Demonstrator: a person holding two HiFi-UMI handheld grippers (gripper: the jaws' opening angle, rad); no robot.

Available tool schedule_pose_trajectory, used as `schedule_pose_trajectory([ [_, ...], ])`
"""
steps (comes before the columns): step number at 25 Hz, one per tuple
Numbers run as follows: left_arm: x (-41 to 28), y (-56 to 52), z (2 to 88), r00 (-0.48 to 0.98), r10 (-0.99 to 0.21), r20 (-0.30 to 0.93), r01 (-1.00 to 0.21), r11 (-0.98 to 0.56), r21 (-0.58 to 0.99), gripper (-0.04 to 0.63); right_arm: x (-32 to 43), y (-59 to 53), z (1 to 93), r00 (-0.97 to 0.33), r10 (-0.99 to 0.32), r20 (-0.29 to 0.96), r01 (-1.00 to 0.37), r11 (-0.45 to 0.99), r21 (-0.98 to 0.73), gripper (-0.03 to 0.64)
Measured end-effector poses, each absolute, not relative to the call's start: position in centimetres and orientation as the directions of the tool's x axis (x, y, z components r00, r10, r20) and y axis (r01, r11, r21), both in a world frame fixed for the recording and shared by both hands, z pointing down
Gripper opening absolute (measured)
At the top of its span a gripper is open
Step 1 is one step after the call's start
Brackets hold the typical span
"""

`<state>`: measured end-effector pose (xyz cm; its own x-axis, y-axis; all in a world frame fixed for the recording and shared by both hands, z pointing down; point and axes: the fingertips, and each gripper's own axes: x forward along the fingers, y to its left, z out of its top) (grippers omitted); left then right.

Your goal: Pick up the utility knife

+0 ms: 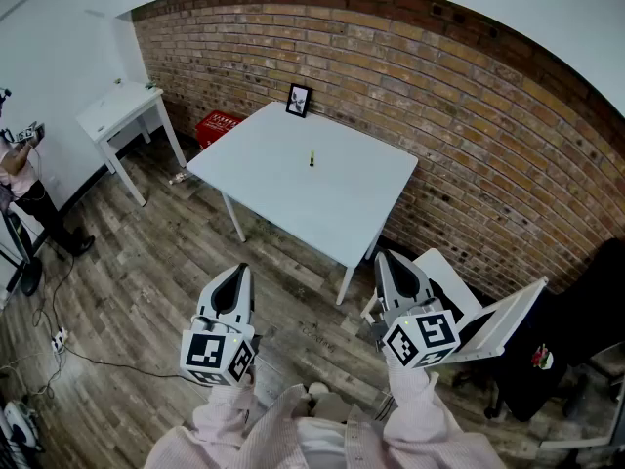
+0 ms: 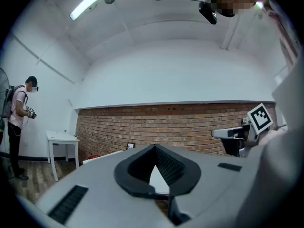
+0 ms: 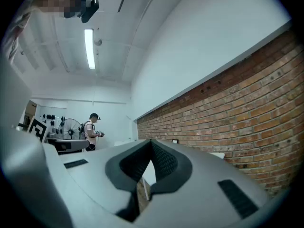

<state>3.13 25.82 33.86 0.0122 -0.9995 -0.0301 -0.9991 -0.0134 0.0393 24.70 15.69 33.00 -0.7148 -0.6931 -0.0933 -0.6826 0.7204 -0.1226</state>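
- Utility knife [image 1: 312, 158] lies near the middle of the white table [image 1: 361, 203], upper centre of the head view, a small dark sliver with a touch of yellow, well apart from both my tongs
- My left tongs [image 1: 237, 270] sit low in the frame, left of centre, with the jaws pressed together and nothing between them
- My right tongs [image 1: 388, 259] sit low and right of centre, likewise closed tight and empty; both point level toward the table
- The only other thing on the table is a picture frame [image 1: 299, 100] at its far edge by the brick wall [image 1: 469, 115], clear of the knife, so I judge the reach to be free
- The knife looks slim and stiff, and I expect it to be light, with a hard, fairly smooth body that could skid on the slick tabletop if I nudge it before closing
- It lies flat, so I would spread the jaws first, come down over it and pinch across the narrow sides of the handle about midway, where it should balance
- It is too small here to tell which end carries the blade or whether the blade is out, so I would keep off both tips
- A firm, steady squeeze should do; the body should not give
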Motion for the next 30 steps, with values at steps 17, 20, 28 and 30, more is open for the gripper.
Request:
schedule_pose_trajectory([
  [17,3.7,25.5,35.2,-0.010,-1.000,-0.019,-0.997,0.008,0.071,-0.006,25.2,14.3,34.4,-0.728,-0.683,-0.064,-0.673,0.729,-0.127,0.018],
  [20,3.5,25.5,35.4,-0.020,-1.000,-0.017,-0.997,0.018,0.075,-0.006,25.0,14.1,34.8,-0.727,-0.684,-0.060,-0.671,0.726,-0.148,0.068],
  [28,3.4,25.8,35.9,-0.040,-0.999,-0.001,-0.995,0.040,0.088,-0.006,24.8,13.4,35.7,-0.734,-0.678,-0.043,-0.663,0.729,-0.171,0.152],
  [30,3.3,25.7,36.1,-0.044,-0.999,0.002,-0.995,0.044,0.094,-0.006,24.6,13.2,36.0,-0.740,-0.672,-0.039,-0.657,0.734,-0.175,0.153],
])
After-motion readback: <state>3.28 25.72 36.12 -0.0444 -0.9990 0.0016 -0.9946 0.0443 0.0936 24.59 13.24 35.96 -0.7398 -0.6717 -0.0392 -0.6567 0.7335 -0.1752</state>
